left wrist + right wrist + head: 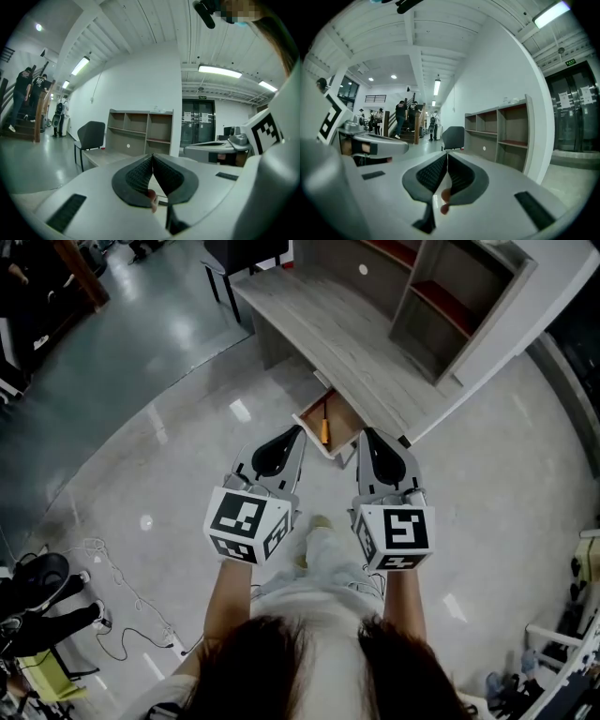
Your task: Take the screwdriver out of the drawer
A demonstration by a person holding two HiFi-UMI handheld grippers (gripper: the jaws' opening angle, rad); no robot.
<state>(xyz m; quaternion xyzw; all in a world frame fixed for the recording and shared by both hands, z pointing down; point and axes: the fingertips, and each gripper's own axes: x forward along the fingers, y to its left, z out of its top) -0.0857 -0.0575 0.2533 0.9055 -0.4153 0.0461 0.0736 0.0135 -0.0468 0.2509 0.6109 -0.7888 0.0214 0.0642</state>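
The drawer point(314, 434) stands pulled out from under the grey wooden desk point(337, 324). Inside it lies a screwdriver point(324, 426) with an orange-yellow handle and a dark shaft. My left gripper point(296, 433) hovers just in front of the drawer's left corner, jaws shut and holding nothing. My right gripper point(368, 435) hangs at the drawer's right side, also shut and holding nothing. Both gripper views look level across the room, so neither shows the drawer or the screwdriver. The left gripper point(152, 155) and the right gripper point(447, 153) show their pads pressed together.
A shelf unit point(450, 296) sits on the desk's far end, also seen as shelves point(140, 133) and shelves point(501, 131). A dark chair point(91, 136) stands at the desk's far side. Cables point(112, 615) lie on the floor at the left. People stand by distant stairs point(405, 119).
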